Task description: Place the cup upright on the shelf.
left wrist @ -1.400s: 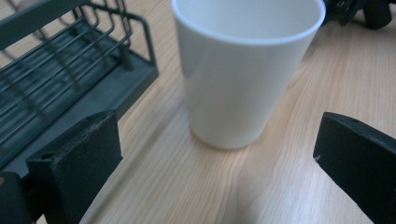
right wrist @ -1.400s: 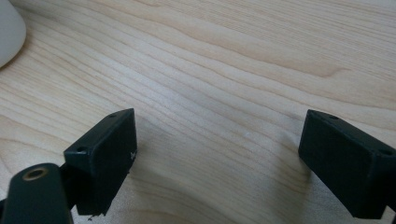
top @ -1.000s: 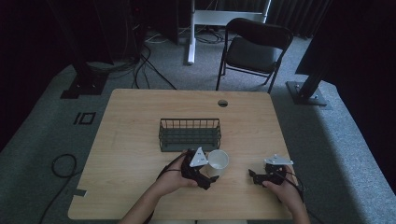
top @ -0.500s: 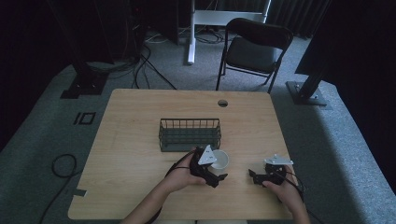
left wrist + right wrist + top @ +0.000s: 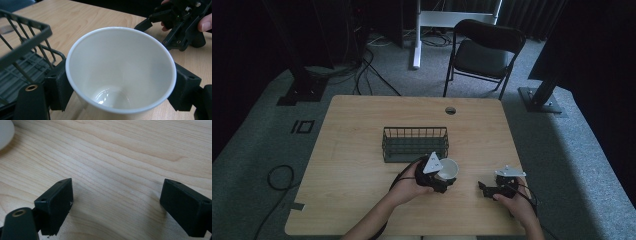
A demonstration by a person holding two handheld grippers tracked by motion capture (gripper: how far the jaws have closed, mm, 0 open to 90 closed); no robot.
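Cup (image 5: 120,72): white, empty and glossy inside, upright, and we see it near the table's (image 5: 352,150) front edge, just beside the wire basket (image 5: 414,143). Our left gripper (image 5: 120,87) pinches its sides. Our right gripper (image 5: 116,205) sits with jaws spread wide over bare wood, holding nothing.

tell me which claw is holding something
The left claw: its jaws sit against both sides of the white cup. The right claw is open over bare table.
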